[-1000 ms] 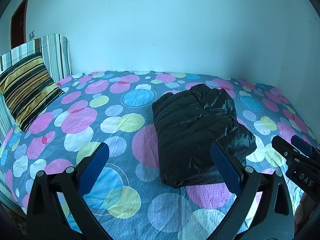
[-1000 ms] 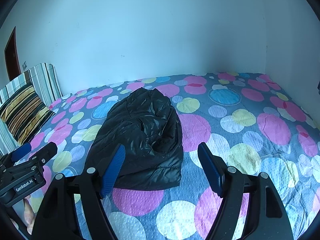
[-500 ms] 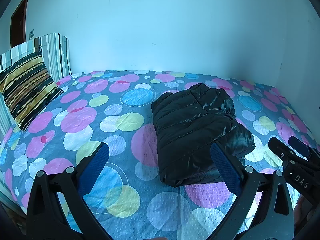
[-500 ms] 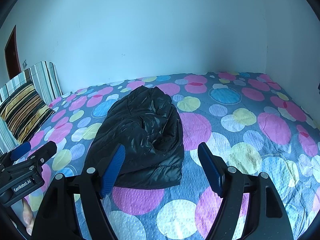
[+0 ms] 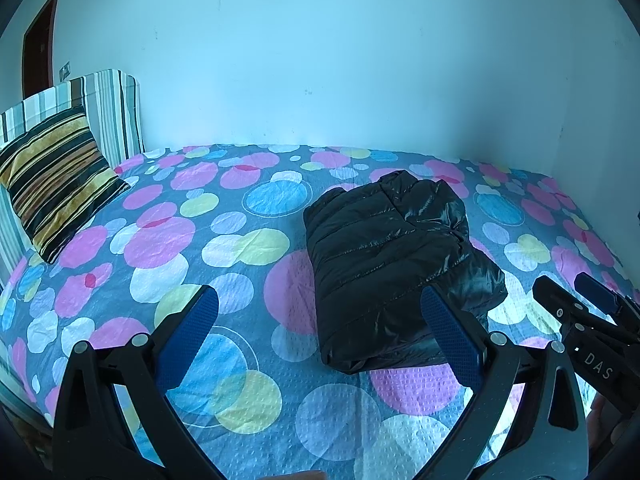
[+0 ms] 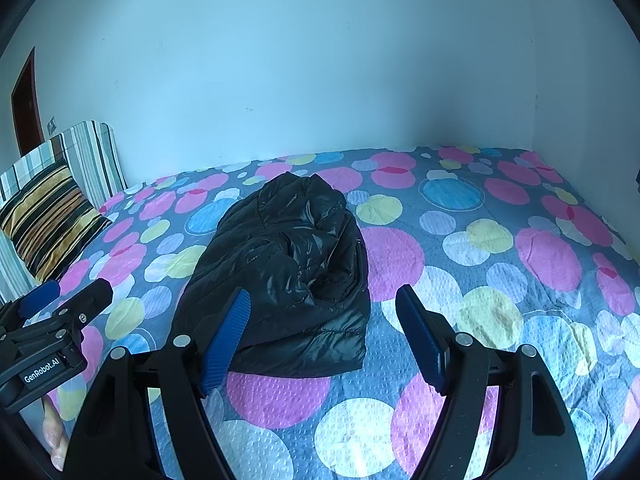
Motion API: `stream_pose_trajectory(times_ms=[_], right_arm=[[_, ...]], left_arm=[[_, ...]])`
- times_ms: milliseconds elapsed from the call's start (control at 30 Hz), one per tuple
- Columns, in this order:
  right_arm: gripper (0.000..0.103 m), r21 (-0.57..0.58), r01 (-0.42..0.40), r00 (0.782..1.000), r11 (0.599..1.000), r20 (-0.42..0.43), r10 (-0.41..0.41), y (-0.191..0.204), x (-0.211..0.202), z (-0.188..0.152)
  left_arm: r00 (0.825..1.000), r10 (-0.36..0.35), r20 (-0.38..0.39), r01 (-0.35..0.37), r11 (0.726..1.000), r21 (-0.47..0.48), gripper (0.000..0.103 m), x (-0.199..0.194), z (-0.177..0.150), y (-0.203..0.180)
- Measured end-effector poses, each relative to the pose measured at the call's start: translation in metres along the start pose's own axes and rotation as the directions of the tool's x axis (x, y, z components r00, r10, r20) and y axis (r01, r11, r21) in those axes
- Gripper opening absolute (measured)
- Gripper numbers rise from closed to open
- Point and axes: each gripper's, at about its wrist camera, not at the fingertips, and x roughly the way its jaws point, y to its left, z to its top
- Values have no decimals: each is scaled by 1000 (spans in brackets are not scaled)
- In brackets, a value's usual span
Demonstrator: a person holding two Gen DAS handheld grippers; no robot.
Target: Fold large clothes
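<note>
A black puffer jacket [image 5: 384, 256] lies folded in a compact bundle on the bed with the polka-dot sheet [image 5: 224, 240]. It also shows in the right wrist view [image 6: 288, 276]. My left gripper [image 5: 320, 320] is open and empty, held above the sheet just in front of the jacket. My right gripper [image 6: 324, 320] is open and empty, held above the jacket's near edge. Each gripper shows at the edge of the other's view: the right one [image 5: 580, 312] and the left one [image 6: 60, 300].
A striped pillow [image 5: 56, 180] leans against a striped headboard cushion [image 5: 108, 112] at the far left. Pale walls [image 5: 320, 60] bound the bed at the back and right. A dark door [image 5: 36, 44] stands at the far left.
Both grippers have drawn back slightly from the jacket. The jacket has not moved.
</note>
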Motion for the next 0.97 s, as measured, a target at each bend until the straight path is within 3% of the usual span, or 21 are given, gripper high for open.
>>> stream_pose_trajectory(times_ms=[400,567,800,967], right_arm=[[74,-9,-1,1000,1000,1,1,-2,0,2],[74,-7,-2,1000,1000,1,2,-1,-1,0],[74,-13,-1,1000,1000,-6,1,-4,1,-1],[82,11,30,1000,999,-7,-30,-26,13,0]], left_arm=[[1000,11,26,-11,1000,1,101,-8,-1,-4],[1000,-16,15,17,999,-32,101,-5,-2,2],[996,78,40,-78,997,-23,101,3,-5,6],[994,108,-33,-110,992,-63,101,38,-9,39]])
